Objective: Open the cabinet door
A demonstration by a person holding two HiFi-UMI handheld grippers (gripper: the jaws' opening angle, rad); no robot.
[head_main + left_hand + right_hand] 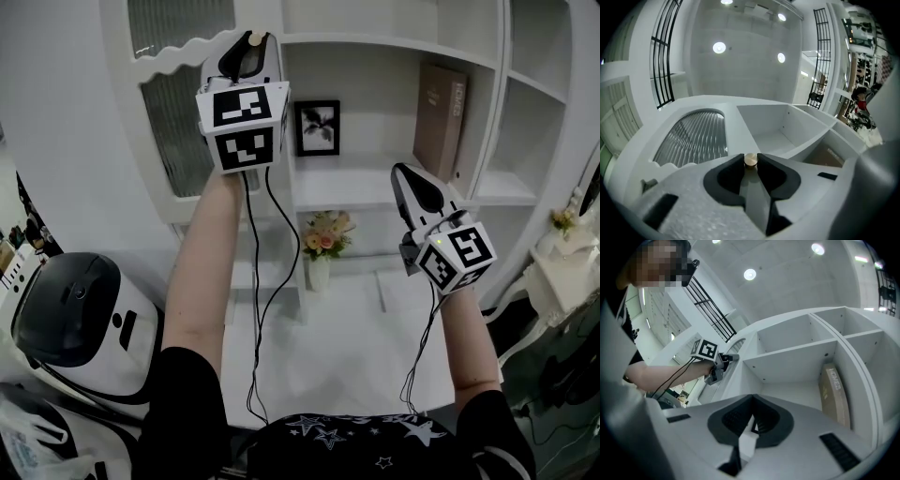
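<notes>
The white cabinet door (178, 122) has a ribbed glass pane (693, 138) and a small brass knob (750, 160) at its right edge. My left gripper (251, 49) is raised to the door, and its two dark jaw tips close on either side of the knob (254, 39). In the right gripper view the left gripper (725, 359) shows against the door's edge. My right gripper (401, 172) hangs lower, in front of the open shelves, jaws together and holding nothing (752, 403).
Open white shelves (394, 192) lie right of the door, with a brown book (441, 117) leaning upright and a framed picture (318, 127). A vase of flowers (322, 246) stands on the lower surface. A white and black rounded appliance (84, 319) sits at the lower left.
</notes>
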